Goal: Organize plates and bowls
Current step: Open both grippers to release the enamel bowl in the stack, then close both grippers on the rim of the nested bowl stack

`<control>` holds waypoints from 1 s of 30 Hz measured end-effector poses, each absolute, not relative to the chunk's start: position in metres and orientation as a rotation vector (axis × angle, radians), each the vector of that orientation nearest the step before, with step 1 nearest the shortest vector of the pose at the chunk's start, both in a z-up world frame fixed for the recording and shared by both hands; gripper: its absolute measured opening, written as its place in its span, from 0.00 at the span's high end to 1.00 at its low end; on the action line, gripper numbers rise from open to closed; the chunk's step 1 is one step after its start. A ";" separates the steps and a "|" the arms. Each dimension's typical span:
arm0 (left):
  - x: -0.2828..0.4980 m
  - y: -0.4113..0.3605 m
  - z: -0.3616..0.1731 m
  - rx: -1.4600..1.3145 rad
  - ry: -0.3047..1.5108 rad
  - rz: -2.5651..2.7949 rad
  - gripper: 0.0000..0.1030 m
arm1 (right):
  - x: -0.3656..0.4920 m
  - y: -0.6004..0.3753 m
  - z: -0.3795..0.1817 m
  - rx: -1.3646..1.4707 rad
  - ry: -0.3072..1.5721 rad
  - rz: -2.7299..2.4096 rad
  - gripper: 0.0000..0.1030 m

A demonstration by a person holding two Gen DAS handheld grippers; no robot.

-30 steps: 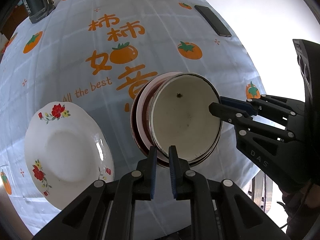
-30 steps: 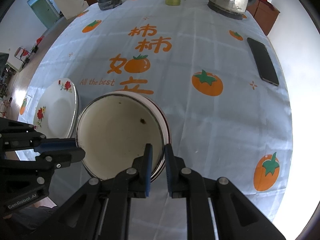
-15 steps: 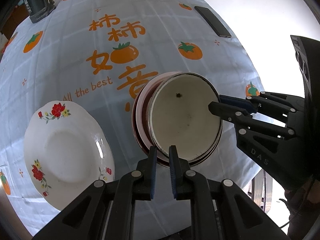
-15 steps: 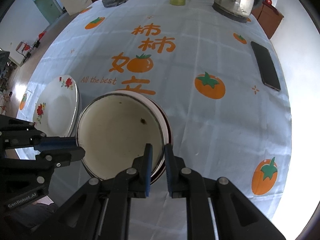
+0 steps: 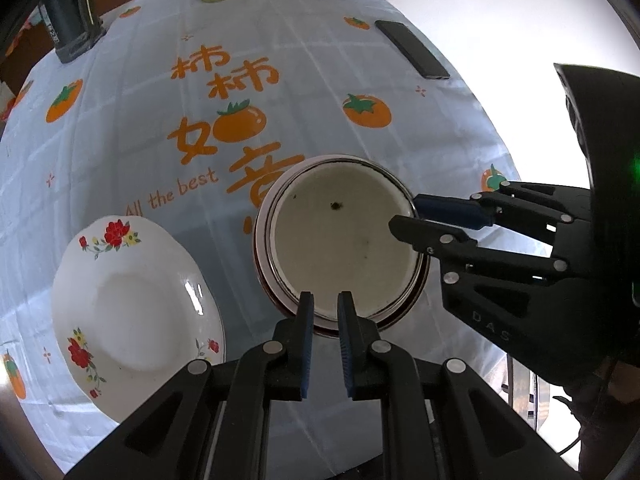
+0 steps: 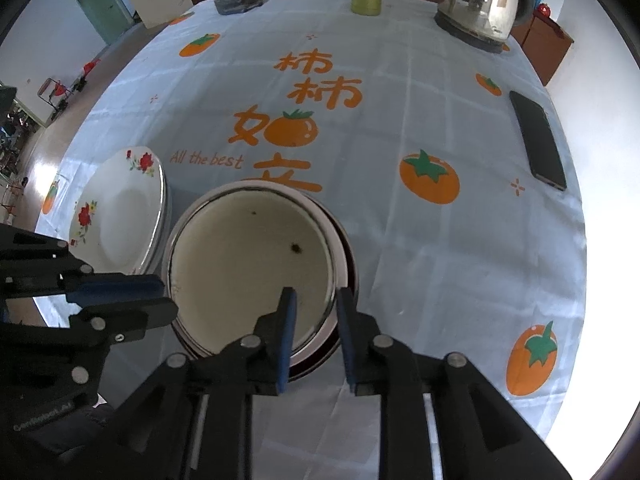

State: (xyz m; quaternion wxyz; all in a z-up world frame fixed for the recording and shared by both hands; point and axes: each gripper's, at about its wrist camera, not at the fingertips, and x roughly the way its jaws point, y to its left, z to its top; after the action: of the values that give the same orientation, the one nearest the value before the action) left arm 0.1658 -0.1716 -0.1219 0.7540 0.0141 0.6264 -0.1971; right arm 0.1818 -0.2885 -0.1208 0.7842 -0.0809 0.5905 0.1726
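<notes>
From my left wrist, my left gripper [image 5: 323, 312] is clamped narrow on the near rim of the cream bowl [image 5: 340, 232], which sits nested in a stack of bowls on the tablecloth [image 5: 132, 128] near the table's front edge. To the left of the stack, close but apart, lies the flowered plate [image 5: 132, 312]. My right gripper [image 5: 404, 216] comes in from the right side, one finger inside the rim and one outside.

From my right wrist, the right gripper [image 6: 314, 320] straddles the near-right rim of the same bowl [image 6: 248, 264], and its jaws are opening; the pads no longer look pressed on the rim. The left gripper [image 6: 160, 294] holds the opposite side. The plate [image 6: 120, 216] rests on what looks like another plate beneath.

I judge the bowl to be enamelled metal: stiff, fairly light, smooth and slippery, prone to chipping. The thin rim is the only real handhold, best pinched squarely on opposite sides.
</notes>
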 end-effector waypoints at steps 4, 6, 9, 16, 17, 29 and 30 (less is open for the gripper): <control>0.165 -0.173 -0.121 0.041 1.362 -0.431 0.87 | 0.181 -0.288 -0.120 -0.169 1.274 0.370 0.79; 0.164 -0.175 -0.116 0.060 1.341 -0.435 0.87 | 0.181 -0.289 -0.121 -0.170 1.273 0.370 0.78; 0.162 -0.177 -0.110 0.076 1.315 -0.435 0.82 | 0.181 -0.291 -0.118 -0.160 1.260 0.362 0.75; 0.162 -0.172 -0.113 0.074 1.324 -0.407 0.82 | 0.180 -0.293 -0.114 -0.153 1.240 0.358 0.59; 0.162 -0.172 -0.111 0.074 1.321 -0.404 0.81 | 0.180 -0.294 -0.113 -0.150 1.234 0.352 0.56; 0.164 -0.160 -0.113 0.012 1.320 -0.367 0.45 | 0.168 -0.317 -0.107 -0.051 1.198 0.287 0.41; 0.165 -0.158 -0.115 0.003 1.324 -0.363 0.45 | 0.168 -0.319 -0.109 -0.040 1.204 0.277 0.41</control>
State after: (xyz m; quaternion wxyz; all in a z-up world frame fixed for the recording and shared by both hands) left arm 0.1646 -0.1581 -0.1148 0.7736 0.0016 0.6111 -0.1677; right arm 0.1682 -0.3195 -0.1089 0.8149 -0.0188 0.5645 0.1297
